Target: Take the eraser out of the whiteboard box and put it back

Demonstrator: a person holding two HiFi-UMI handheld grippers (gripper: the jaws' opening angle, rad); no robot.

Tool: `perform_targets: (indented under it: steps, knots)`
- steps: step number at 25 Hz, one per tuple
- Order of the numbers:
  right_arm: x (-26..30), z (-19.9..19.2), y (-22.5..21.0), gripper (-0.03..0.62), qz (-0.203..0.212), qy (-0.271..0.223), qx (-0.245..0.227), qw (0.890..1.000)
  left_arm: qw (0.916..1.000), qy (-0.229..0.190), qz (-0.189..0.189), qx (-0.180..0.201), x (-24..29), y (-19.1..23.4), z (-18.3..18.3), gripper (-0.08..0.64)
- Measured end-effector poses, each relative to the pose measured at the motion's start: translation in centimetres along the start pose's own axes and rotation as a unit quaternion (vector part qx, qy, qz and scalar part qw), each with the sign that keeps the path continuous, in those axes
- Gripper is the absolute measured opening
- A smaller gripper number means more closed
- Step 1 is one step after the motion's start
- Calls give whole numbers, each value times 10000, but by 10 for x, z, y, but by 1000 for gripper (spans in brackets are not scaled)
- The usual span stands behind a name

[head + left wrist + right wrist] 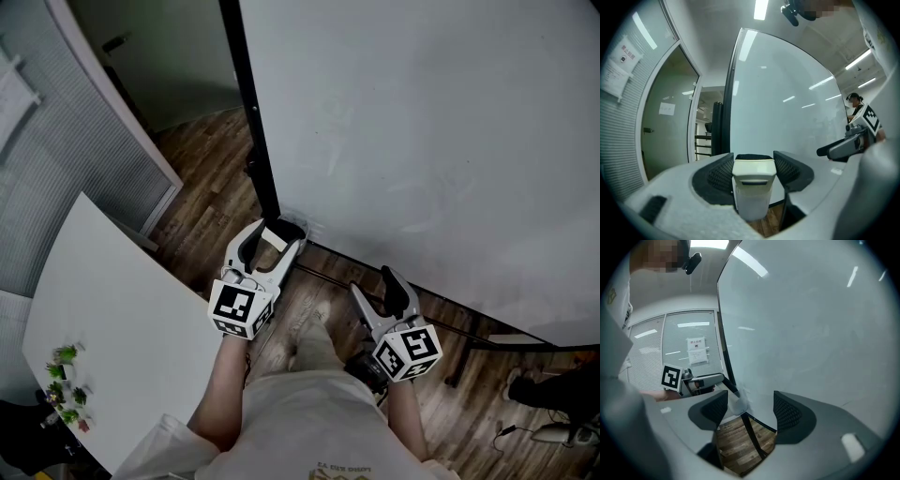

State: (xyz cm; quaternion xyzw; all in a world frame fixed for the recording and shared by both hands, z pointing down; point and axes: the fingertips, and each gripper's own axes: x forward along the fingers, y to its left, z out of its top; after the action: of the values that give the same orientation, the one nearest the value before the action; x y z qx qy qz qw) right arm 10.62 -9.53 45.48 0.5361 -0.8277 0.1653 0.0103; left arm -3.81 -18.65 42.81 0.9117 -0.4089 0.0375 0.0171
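Dark wood floor [202, 202] runs under a tall whiteboard [422, 141] in a black frame [251, 122]. Slatted blinds [56, 141] stand to the left. A white surface [122, 309] carries small green plants [66, 389], too tiny to make out.

The eraser [753, 187] is pale cream with a dark felt strip along its far edge. It sits upright, pinched between the fingers [790, 171] of the left gripper [273, 235] close to the whiteboard's lower corner, and its lower part is cut off from sight. The right gripper [750, 411] has its fingers spread, with only floor and frame between them.
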Motion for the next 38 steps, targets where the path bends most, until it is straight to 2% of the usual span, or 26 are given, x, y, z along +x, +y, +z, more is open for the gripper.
perform_targets:
  steps: [38]
  knots:
    - [-21,18,25,304,95,-335,-181,9992,9988,-473,73,132,-39,-18,39,265]
